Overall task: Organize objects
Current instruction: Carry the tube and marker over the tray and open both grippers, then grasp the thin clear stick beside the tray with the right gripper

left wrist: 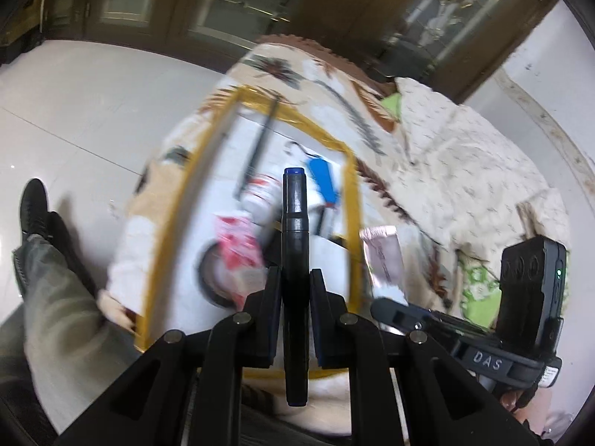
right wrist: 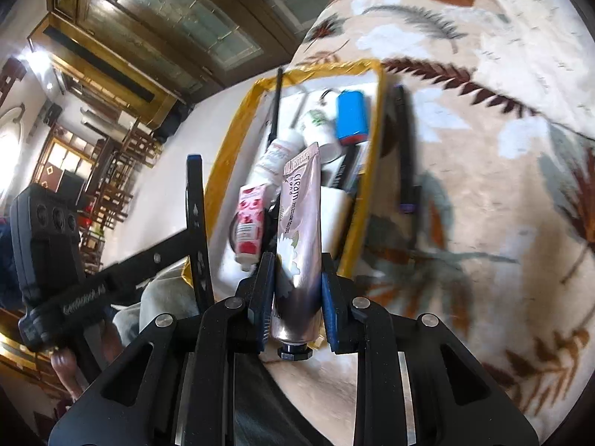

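Left wrist view: the left gripper (left wrist: 295, 278) is clenched on a dark marker (left wrist: 295, 245) with blue ends, which runs straight up between the jaws, its far tip over the tray (left wrist: 351, 200). The tray is white with yellow edging and lies on a leaf-patterned blanket (left wrist: 446, 171). In it are a blue cylinder (left wrist: 324, 182), a white bottle (left wrist: 262, 195), a red-and-white tube (left wrist: 240, 241) and a thin black stick (left wrist: 262, 141) along the far left side; all are blurred. To the right, the right gripper (left wrist: 390, 306) shows from the side with a pink tube (left wrist: 383, 258) sticking up from it, just right of the tray's edge. A trouser leg and black shoe (left wrist: 33, 204) lie at the left over pale floor.

Right wrist view: the right gripper (right wrist: 297, 282) grasps the pink hand-cream tube (right wrist: 301, 223) near its cap end, the crimped end pointing over the tray (right wrist: 227, 156). The same blue cylinder (right wrist: 351, 117), white bottle (right wrist: 318, 126), red-and-white tube (right wrist: 251, 223) and black stick (right wrist: 275, 107) lie inside. A second dark pen (right wrist: 405, 148) lies on the blanket (right wrist: 483, 204) just right of the tray. At the left, the left gripper (right wrist: 197, 278) holds its marker (right wrist: 197, 219) upright.
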{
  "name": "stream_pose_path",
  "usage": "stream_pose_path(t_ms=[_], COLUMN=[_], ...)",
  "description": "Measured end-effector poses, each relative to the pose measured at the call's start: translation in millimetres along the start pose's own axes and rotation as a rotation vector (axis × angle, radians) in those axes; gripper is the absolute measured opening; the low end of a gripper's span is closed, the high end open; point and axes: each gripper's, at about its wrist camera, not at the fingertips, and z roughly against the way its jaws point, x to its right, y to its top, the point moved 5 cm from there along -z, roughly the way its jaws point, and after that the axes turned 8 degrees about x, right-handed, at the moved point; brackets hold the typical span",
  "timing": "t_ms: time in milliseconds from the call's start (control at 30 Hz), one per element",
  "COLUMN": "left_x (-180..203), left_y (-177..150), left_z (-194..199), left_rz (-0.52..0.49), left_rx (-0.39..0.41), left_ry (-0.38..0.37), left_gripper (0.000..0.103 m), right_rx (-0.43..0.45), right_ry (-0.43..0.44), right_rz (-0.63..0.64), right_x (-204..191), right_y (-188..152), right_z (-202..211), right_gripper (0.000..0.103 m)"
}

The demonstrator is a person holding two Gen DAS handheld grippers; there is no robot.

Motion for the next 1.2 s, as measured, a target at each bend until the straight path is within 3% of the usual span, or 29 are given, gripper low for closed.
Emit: stream_pose_path(t_ms=[267,567,767,933,1100,1200], left_x=[-33,-36,-36,-38,-49,-50], left_y=[31,54,49,50,55,59], left_z=[-27,-75,-97,-94,-84,-76], left_rz=[-0.061,-0.135,-0.189,-0.166,-0.073,-0.036], left_rx=[-0.054,-0.144,-0.186,-0.135,-0.079,-0.048], left_ry=[0.092,0.123,0.157,0.104,0.014,-0.014], left_gripper=[0.013,0.013,0.013,0.014,0.015,0.023], right_rx=[-0.078,-0.06,-0.089,-0.107,-0.102,-0.058], right_ry=[0.016,-0.079,-0.149,-0.161,-0.129,-0.132], right_rz=[-0.001,-0.009,0.0,0.023,0.008,0.023], right_x=[-21,-21,-24,-31,-27,-25], right_y=[4,34,39,38,38,42], right_z=[-56,-82,-101,-109,-109,-96], right_gripper=[0.023,0.023,0.023,0.023,0.023,0.026])
